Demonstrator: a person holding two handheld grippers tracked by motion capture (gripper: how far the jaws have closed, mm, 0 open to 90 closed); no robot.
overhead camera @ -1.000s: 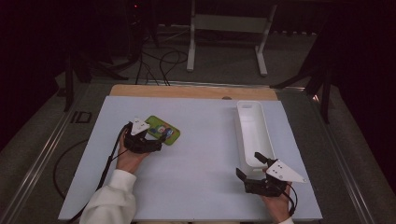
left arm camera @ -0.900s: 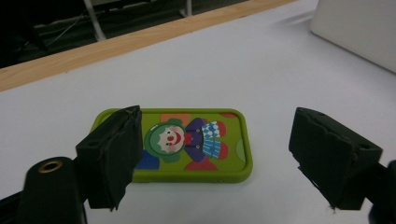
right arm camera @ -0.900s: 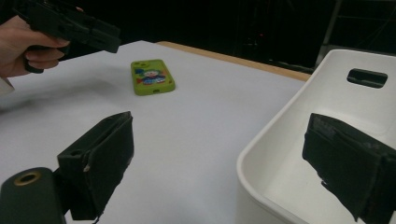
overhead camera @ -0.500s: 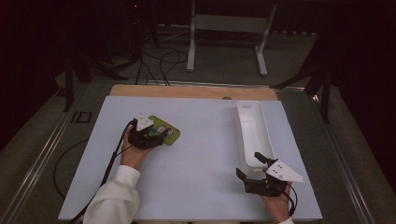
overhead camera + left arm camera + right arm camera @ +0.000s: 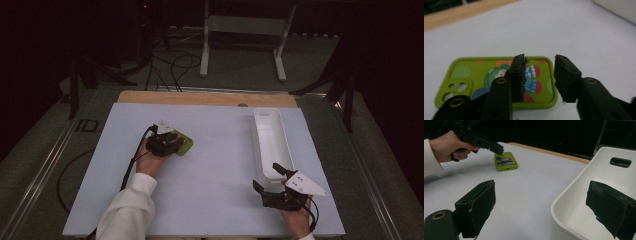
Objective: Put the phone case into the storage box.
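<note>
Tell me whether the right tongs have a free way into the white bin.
Probably yes. The right tongs sit open by the bin's near end, the bin is open on top, and nothing lies between them. The left tongs are busy far off at the phone case.

One green phone case [image 5: 184, 145], one white bin [image 5: 270, 142] — and two grippers, left [image 5: 172, 142], right [image 5: 267, 178].
</note>
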